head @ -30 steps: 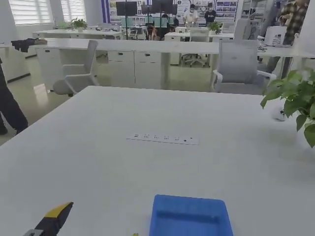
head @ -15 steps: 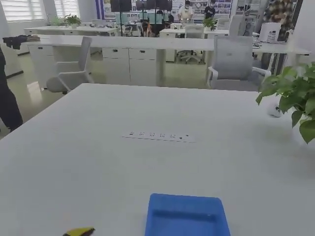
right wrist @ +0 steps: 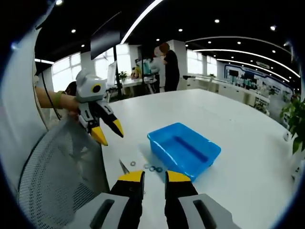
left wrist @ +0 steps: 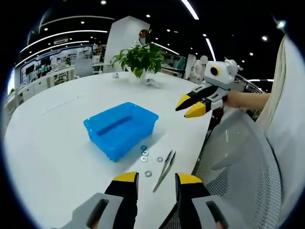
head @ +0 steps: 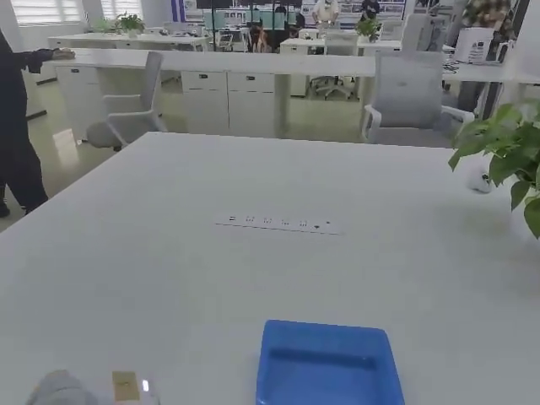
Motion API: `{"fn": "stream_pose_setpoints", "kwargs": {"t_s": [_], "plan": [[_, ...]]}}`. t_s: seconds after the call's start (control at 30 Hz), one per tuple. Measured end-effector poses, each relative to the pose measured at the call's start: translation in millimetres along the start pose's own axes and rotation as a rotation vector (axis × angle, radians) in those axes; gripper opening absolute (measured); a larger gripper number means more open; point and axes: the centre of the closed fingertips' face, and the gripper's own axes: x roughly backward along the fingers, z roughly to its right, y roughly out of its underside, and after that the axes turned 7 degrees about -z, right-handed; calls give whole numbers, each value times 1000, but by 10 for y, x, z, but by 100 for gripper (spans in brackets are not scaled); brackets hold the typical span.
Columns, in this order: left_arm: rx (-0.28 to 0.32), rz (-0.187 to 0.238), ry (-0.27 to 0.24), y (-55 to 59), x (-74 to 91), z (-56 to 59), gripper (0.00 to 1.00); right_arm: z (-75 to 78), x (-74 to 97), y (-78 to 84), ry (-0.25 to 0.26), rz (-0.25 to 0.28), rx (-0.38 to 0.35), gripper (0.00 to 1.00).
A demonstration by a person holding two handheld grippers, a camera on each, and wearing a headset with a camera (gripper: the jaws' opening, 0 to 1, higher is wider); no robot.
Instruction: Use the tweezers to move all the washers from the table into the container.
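Observation:
A blue container (left wrist: pixel 121 126) (right wrist: pixel 183 148) (head: pixel 325 363) stands on the white table near its front edge. Several small washers (left wrist: pixel 144 152) (right wrist: pixel 152 168) lie on the table just in front of it. Steel tweezers (left wrist: pixel 164 169) (right wrist: pixel 124 167) lie beside the washers, untouched. My left gripper (left wrist: pixel 157 179) is open and empty, held back from the table edge and pointing at the tweezers; it also appears at the left of the right gripper view (right wrist: pixel 107 131). My right gripper (right wrist: pixel 154 177) is open and empty too, facing the washers, and hangs over the table edge (left wrist: pixel 190 106).
A grey mesh chair back (left wrist: pixel 238 162) (right wrist: pixel 52 176) sits between the grippers and the table edge. A recessed socket strip (head: pixel 278 224) lies mid-table and a leafy plant (head: pixel 506 160) at the right. A person (head: pixel 17 135) stands far left.
The head camera has shifted. The yellow-tipped jaw at the bottom left has dropped out of the picture, leaving a grey gripper part there. The person at the left stands further into view.

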Motion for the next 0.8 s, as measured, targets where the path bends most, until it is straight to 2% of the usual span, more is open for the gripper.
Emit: {"fn": "stream_pose_setpoints", "kwargs": {"t_s": [0.03, 0.1, 0.17, 0.23, 0.27, 0.37, 0.43, 0.5, 0.67, 0.77, 0.8], "plan": [[-15, -29, 11, 45, -23, 5, 26, -29, -35, 36, -13, -22, 15, 11], [-70, -105, 9, 152, -100, -13, 23, -92, -124, 173, -40, -104, 73, 10], [-112, -142, 13, 205, -150, -12, 21, -150, -193, 290, -63, -171, 123, 10], [-130, -192, 17, 284, -201, -10, 19, -191, -237, 367, -76, -212, 163, 9], [-166, -214, 15, 308, -231, -23, 17, -233, -255, 447, -87, -253, 165, 9], [-209, -260, 20, 355, -300, -19, 14, -300, -332, 472, -110, -264, 197, 9], [-258, -306, 26, 399, -348, -23, 15, -324, -355, 474, -115, -267, 201, 9], [-301, -334, 30, 420, -398, -23, 15, -347, -375, 473, -122, -270, 199, 8], [-347, -358, 25, 406, -474, -40, 10, -351, -379, 460, -120, -268, 202, 8], [-409, -385, 15, 411, -503, -33, 7, -348, -377, 457, -117, -267, 197, 8], [-429, -379, 15, 400, -513, -24, 6, -347, -376, 460, -116, -268, 197, 8]]}}
